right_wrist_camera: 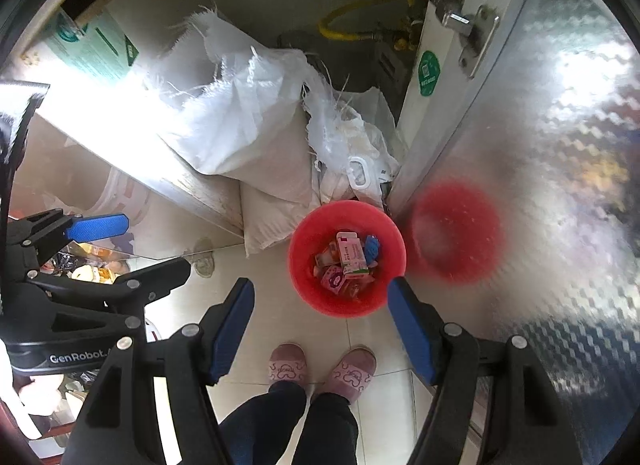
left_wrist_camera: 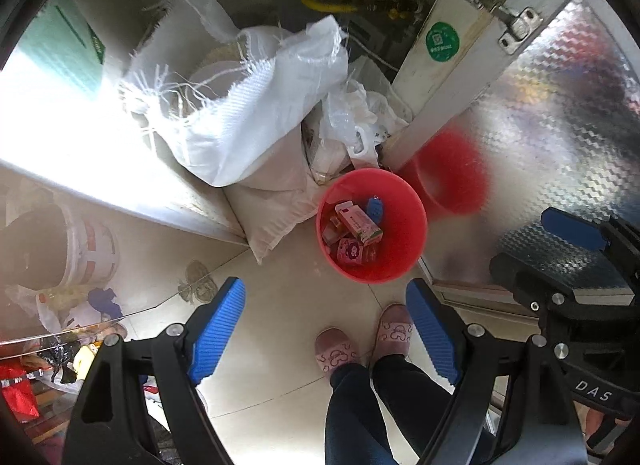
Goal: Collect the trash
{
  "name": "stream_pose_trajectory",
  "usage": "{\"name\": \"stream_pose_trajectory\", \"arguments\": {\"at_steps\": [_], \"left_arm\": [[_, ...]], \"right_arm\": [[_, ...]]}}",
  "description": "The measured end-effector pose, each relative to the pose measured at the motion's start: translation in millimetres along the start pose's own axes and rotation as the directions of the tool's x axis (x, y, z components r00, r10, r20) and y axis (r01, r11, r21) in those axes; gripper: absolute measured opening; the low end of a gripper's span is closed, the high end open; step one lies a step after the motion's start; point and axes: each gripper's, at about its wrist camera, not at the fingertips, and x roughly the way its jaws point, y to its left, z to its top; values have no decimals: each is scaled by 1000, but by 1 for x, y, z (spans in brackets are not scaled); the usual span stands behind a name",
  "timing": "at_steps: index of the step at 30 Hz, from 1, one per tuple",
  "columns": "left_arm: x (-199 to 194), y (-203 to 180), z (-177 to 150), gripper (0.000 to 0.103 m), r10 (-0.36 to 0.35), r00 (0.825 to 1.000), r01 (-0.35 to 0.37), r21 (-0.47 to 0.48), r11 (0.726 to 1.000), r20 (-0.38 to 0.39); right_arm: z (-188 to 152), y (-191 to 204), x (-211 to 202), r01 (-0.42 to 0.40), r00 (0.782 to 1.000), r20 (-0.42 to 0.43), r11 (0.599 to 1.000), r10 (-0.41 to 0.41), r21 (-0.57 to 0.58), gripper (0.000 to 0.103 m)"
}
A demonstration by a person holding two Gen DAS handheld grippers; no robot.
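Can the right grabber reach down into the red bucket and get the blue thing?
Probably yes. The right gripper is open and empty, the red bucket has no lid, and the blue thing lies on top of the packets.

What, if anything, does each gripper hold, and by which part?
Nothing: the left gripper and right gripper both have open, empty jaws above the red bin.

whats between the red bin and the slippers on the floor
Nothing: bare tile floor separates the red bin from the pink slippers, clearest in the right wrist view.
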Motion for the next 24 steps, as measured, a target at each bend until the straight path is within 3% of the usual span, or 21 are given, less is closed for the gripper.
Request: {"name": "stream_pose_trajectory", "arguments": {"at_steps": [5,12,19,24], "left_arm": [[-33,-5,-5,81,-27,999,27,15,1000,27],[-103,-27,-11,81,-13,996,7,71,997,91],[-170,-52,-10,81,-39,986,29,67,997,159],[-225,-75,-11,81,-50,970,34,70,997,240]], "right_arm": [[-7,7,-36,23,998,59,1000,-23,11,67],[-16,10,-102,71,993,90,995,-78,73,67],[-19,6,-175,125,975,172,986,-143,110,67],[-26,-1,-233,150,950,253,979,-182,139,67]]}}
